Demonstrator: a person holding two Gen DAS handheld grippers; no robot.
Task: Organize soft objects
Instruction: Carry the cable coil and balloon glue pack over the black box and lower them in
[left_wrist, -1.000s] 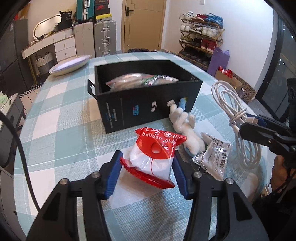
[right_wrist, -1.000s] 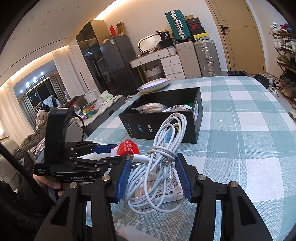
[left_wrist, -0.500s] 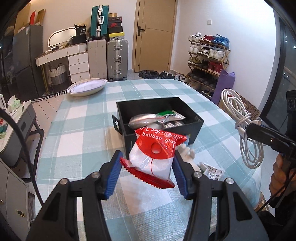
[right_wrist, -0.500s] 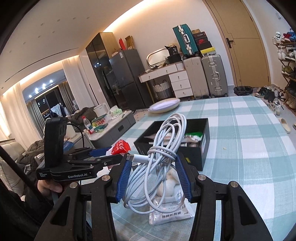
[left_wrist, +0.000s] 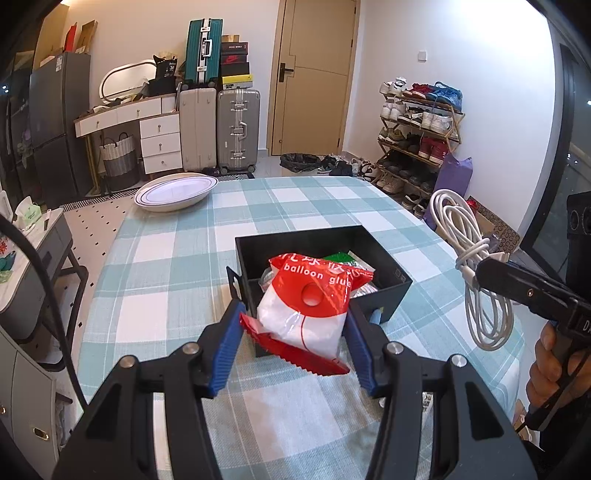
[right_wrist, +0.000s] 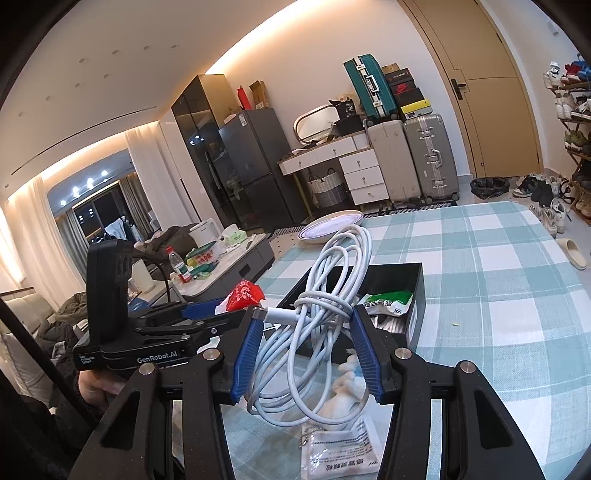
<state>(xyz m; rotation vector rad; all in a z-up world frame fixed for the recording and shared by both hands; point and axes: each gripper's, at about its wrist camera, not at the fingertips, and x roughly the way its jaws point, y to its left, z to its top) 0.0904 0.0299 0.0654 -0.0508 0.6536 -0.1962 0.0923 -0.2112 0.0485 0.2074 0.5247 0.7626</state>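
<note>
My left gripper (left_wrist: 295, 332) is shut on a red and white balloon glue packet (left_wrist: 306, 310) and holds it in the air above the near edge of the black box (left_wrist: 384, 258). The box stands on the checked table and holds a green packet (right_wrist: 388, 300) and other bags. My right gripper (right_wrist: 308, 347) is shut on a coiled white cable (right_wrist: 325, 295), held high to the right of the box; the cable also shows in the left wrist view (left_wrist: 469, 258). A small white plush toy (right_wrist: 347, 380) and a clear packet (right_wrist: 340, 454) lie on the table below it.
A white oval dish (left_wrist: 175, 192) sits at the table's far left corner. Suitcases (left_wrist: 236, 129), a dresser and a shoe rack (left_wrist: 417, 125) stand along the walls behind. A low side table (right_wrist: 221, 269) with bottles is to the left.
Both grippers have risen well above the table with their loads. The left one now holds the packet over the box's near edge; the plush toy and clear packet dropped below the view.
</note>
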